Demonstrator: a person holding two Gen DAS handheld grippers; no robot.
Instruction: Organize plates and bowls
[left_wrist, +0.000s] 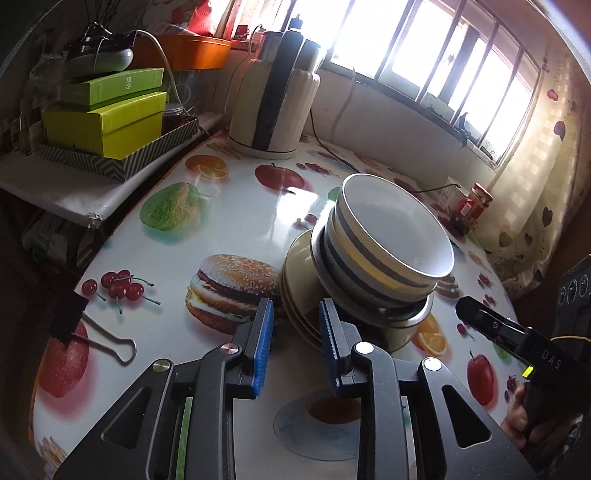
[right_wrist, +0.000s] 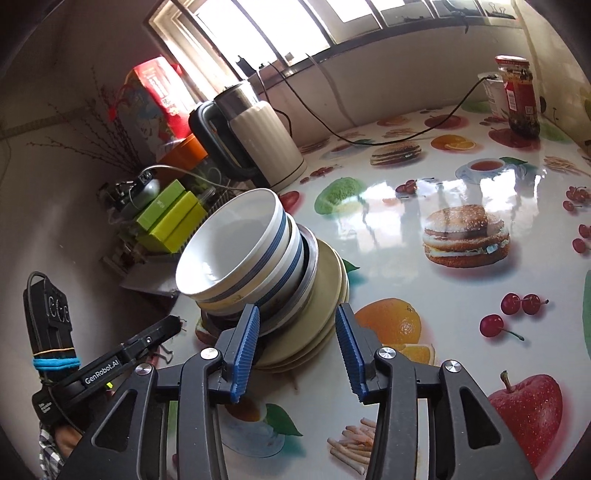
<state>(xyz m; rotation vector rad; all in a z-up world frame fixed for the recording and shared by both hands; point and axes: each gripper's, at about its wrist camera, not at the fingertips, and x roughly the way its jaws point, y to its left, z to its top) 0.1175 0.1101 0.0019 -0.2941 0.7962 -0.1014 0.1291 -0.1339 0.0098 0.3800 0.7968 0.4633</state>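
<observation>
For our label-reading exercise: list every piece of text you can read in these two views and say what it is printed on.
"GenRobot.AI": left gripper body, right wrist view.
"DAS": right gripper body, left wrist view.
Green box: two Chinese characters, too blurred.
Red jar label: too small.
Red carton: unreadable.

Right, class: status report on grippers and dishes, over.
Left gripper open, right gripper open, both empty. Bowls stacked on plates. Nothing blocking.

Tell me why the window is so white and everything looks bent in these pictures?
Left wrist view: the barred window is blown out by backlight, which glares off the glossy fruit-print tabletop. Right wrist view: the same window is overexposed, with bright reflections on the tabletop. Both views: the fisheye lens curves straight edges and darkens the corners.
</observation>
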